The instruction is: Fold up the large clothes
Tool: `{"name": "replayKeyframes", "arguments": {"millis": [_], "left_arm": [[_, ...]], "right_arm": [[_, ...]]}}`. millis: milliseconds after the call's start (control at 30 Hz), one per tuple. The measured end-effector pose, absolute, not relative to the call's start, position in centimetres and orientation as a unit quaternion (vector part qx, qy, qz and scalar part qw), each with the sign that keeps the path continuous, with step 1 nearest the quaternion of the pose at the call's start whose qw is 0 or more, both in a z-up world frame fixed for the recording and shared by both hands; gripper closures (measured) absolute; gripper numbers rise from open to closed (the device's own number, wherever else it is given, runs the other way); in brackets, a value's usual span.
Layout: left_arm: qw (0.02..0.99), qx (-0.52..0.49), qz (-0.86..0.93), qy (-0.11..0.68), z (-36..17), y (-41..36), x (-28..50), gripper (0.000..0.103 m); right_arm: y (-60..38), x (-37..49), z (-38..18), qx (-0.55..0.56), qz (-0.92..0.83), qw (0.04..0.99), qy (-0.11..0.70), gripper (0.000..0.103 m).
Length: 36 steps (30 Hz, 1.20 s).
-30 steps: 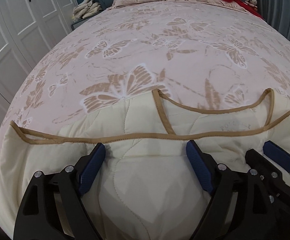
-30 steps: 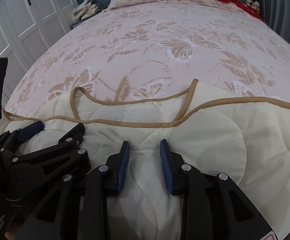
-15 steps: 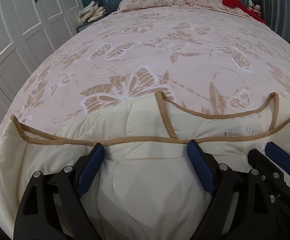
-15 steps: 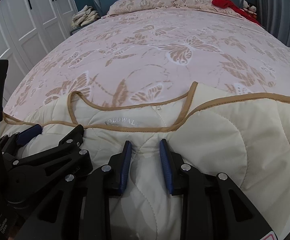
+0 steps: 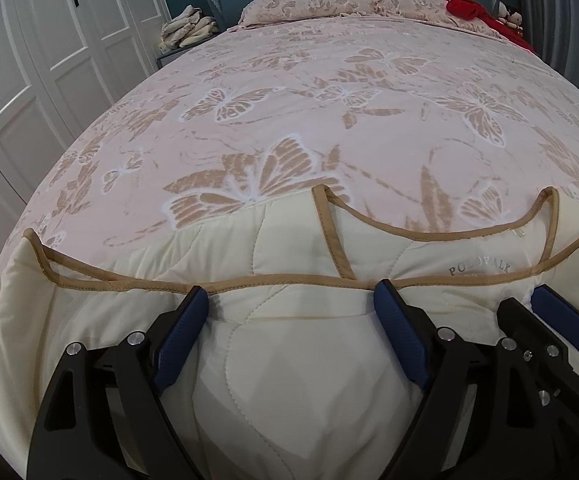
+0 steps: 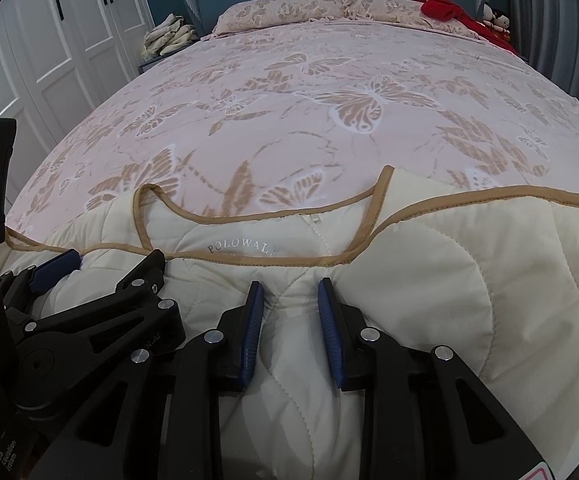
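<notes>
A cream quilted vest with tan trim [image 5: 297,360] lies at the foot of the bed, neckline facing the pillows; it also shows in the right wrist view [image 6: 429,280]. My left gripper [image 5: 291,312] is wide open just above the vest near its tan front edge. My right gripper [image 6: 291,300] sits close beside it, its jaws narrowed around a raised fold of the cream fabric below the collar label, with a gap still showing between the pads. Each gripper shows at the edge of the other's view.
The bed has a pink butterfly-print cover [image 5: 349,100] and two matching pillows [image 6: 281,12] at a blue headboard. A red garment [image 6: 441,8] lies at the far right. White wardrobe doors [image 5: 49,40] stand on the left, with folded cloths [image 5: 187,30] on a bedside stand.
Both grippers have pulled back and risen slightly, so more of the bed and headboard shows. The vest has shifted a little with them. The jaw openings look unchanged.
</notes>
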<state>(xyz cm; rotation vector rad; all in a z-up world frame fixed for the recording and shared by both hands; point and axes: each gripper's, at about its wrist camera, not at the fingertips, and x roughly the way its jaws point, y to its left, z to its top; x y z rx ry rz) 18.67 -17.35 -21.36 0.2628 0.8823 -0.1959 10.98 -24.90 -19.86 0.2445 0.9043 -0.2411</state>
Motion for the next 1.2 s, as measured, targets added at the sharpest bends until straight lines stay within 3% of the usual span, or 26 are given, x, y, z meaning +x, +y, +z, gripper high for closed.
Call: {"name": "replayKeyframes", "arguments": {"millis": [400, 600, 867, 1200], "left_arm": [[0.893, 0.130, -0.087, 0.422, -21.5, -17.6, 18.7, 0.021], [0.875, 0.105, -0.121, 0.457, -20.1, -16.6, 19.1, 0.020], [0.875, -0.058, -0.139, 0.460, -13.2, -2.3, 13.2, 0.010], [0.813, -0.187, -0.092, 0.544, -19.3, 7.9, 8.5, 0.008]], "right_arm": [[-24.8, 11.1, -19.9, 0.113, -0.123, 0.887, 0.431, 0.076], [-25.1, 11.1, -19.4, 0.126, -0.111, 0.880, 0.444, 0.075], [-25.2, 0.6, -12.6, 0.216, -0.091, 0.879, 0.414, 0.074], [-19.7, -5.2, -14.4, 0.238, -0.062, 0.856, 0.455, 0.072]]}}
